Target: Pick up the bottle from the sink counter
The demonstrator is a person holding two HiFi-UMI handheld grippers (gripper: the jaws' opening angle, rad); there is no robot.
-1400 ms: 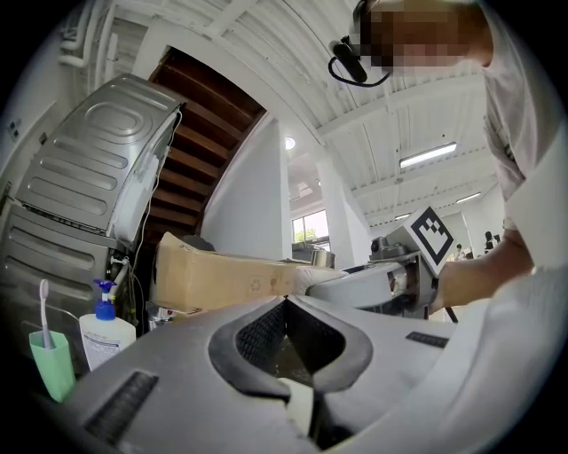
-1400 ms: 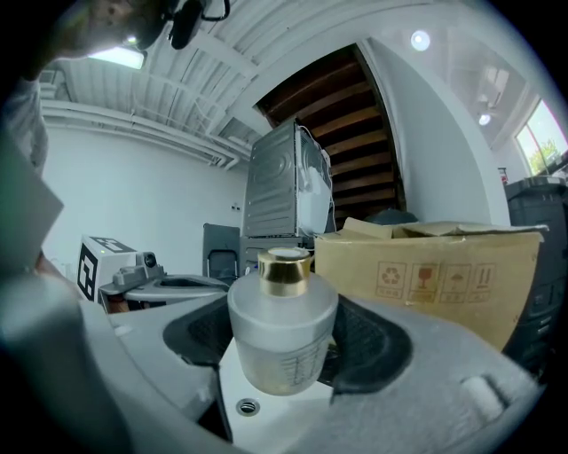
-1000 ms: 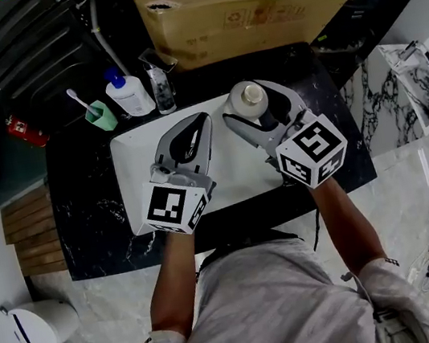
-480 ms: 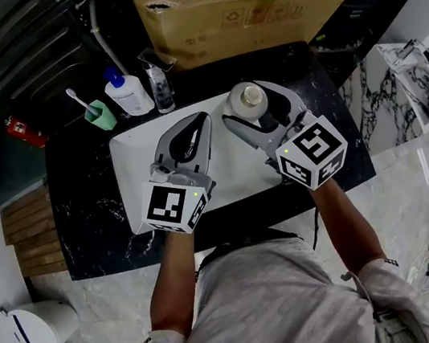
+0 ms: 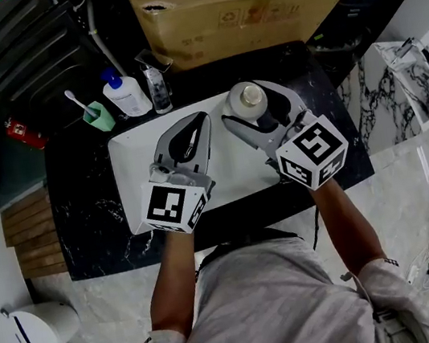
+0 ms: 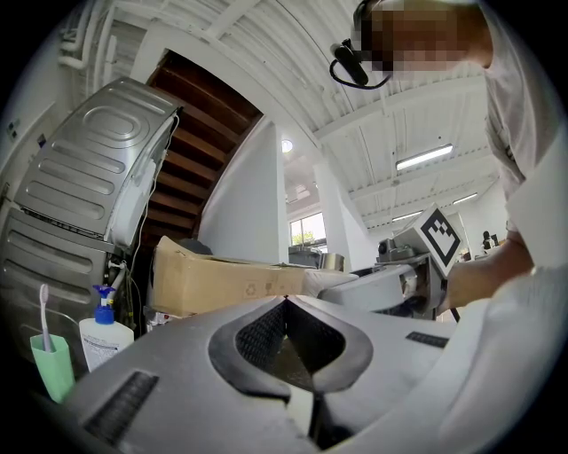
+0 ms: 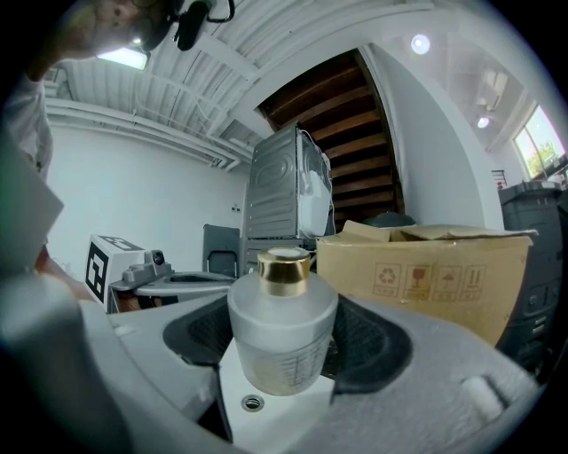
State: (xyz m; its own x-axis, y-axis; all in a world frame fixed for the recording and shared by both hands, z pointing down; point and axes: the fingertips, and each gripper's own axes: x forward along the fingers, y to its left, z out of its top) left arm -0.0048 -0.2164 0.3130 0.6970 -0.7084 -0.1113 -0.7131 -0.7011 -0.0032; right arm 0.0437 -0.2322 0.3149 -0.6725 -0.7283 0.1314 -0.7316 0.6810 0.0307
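Surface: dark marbled bench with a white rectangular sink set into it, seen from steeply above.
Far edge: a large cardboard box stood behind the sink; at the far left corner were a blue-topped dispenser and a green cup holding a toothbrush.
Head view only: showed the whole layout and both forearms reaching forward from the person's body.
Right gripper view only: showed the gold cap, faint print on the frosted body, and a small drain hole in the white surface just below.
Left gripper view only: showed a grey metal appliance rising behind the bench and the other gripper's marker cube off to the right.
Bottle: the round frosted bottle stood upright at the sink's far right corner; whether its base touched the surface could not be told.
Right gripper: the right gripper had its jaws clenched on the bottle, one dark pad against each side of the body.
Left gripper: the left gripper had its jaws pressed together at the tips with nothing between them, over the middle of the sink, near the bottle but apart from it.
Pose: left forearm ran straight ahead; right forearm angled in toward the far left.
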